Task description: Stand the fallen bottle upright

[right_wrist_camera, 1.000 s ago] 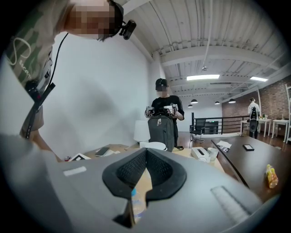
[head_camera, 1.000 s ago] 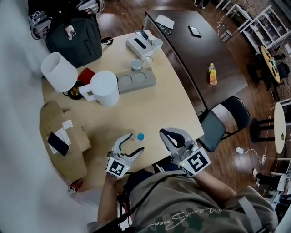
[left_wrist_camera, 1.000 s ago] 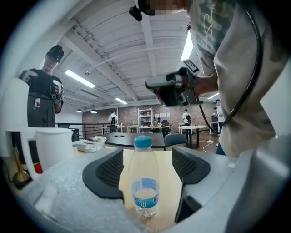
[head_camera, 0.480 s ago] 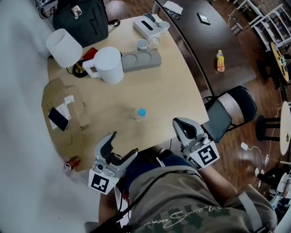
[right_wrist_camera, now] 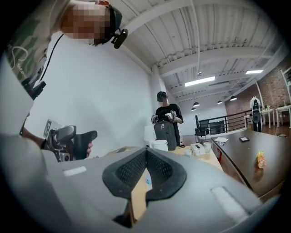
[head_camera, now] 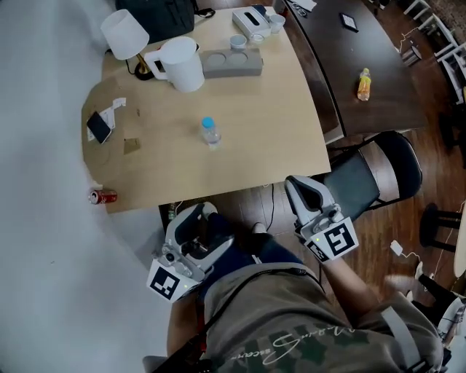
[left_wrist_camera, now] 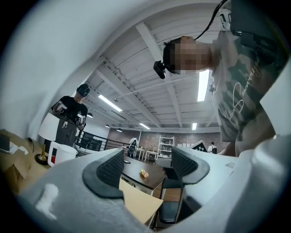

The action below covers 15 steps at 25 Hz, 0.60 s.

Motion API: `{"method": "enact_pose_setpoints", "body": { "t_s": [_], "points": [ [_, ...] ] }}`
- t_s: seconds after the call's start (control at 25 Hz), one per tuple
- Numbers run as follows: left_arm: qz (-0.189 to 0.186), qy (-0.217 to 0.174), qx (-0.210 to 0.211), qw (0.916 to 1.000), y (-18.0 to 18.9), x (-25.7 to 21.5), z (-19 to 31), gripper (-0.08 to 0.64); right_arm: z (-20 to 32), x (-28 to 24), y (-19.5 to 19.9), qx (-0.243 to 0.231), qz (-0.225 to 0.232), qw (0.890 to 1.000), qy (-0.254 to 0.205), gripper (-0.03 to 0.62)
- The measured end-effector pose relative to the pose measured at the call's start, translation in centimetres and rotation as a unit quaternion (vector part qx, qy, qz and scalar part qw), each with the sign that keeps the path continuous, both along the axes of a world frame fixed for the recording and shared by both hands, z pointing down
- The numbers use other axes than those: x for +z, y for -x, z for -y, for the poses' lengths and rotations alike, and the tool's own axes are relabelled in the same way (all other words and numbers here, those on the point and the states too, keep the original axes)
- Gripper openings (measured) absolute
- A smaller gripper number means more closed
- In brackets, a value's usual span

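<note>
The bottle [head_camera: 210, 132], clear with a blue cap, stands upright on the pale wooden bench [head_camera: 269, 124], in the upper centre of the head view and apart from everything else on the surface. Both grippers are low in the frame, off the near edge of the bench and well away from the bottle. The left gripper [head_camera: 206, 230], at lower left, is released: its own view shows the two dark pads spread wide [left_wrist_camera: 145, 166] with only the far room between them. The right gripper [head_camera: 300, 188], at lower right beside a black chair [head_camera: 378, 171], is clenched on nothing, and its own view shows the pads meeting at their tips [right_wrist_camera: 146, 175]. At the top of the head view the far end of the bench carries a white pitcher [head_camera: 183, 63], a white lamp [head_camera: 124, 33], a grey tray [head_camera: 231, 64] and a tissue box [head_camera: 251, 16]. At upper left a phone [head_camera: 98, 127] lies on a sheet of cardboard [head_camera: 109, 149], and a red can [head_camera: 103, 196] lies on the floor just off the left edge of the bench. A small yellow bottle [head_camera: 363, 84] lies on the dark table [head_camera: 378, 109] at upper right. In the right gripper view, a second person [right_wrist_camera: 166, 119] stands beyond the far end of the bench
</note>
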<state>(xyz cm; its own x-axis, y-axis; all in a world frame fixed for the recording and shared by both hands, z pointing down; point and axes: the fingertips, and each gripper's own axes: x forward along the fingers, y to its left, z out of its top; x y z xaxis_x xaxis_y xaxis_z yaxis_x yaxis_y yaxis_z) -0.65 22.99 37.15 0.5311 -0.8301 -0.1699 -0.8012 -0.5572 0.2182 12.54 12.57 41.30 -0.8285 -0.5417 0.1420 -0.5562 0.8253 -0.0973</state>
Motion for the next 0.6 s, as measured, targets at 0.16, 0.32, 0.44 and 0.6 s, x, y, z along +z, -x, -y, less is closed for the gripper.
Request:
{"method": "enact_pose_setpoints", "body": {
  "t_s": [0.16, 0.32, 0.44, 0.6],
  "points": [
    [0.016, 0.0, -0.024, 0.9996, -1.0, -3.1, -3.0, 0.336, -2.2, -1.4, -2.1, -0.001, 0.005, 1.0, -0.013, 0.005],
    [0.042, 0.051, -0.078, 0.9948, 0.4, -2.7, -3.3, 0.003, -4.3, -2.6, -1.8, -0.006, 0.018, 1.0, -0.022, 0.005],
    [0.036, 0.044, -0.075, 0.9956, 0.7, -3.3, -4.2, 0.003, -7.0, -3.6, -0.7, -0.003, 0.038, 0.999, -0.017, 0.005],
    [0.042, 0.033, -0.059, 0.9968, 0.7, -3.3, -5.2, 0.003, -9.2, -4.2, 1.3, 0.013, 0.044, 0.999, -0.021, 0.005]
  ]
}}
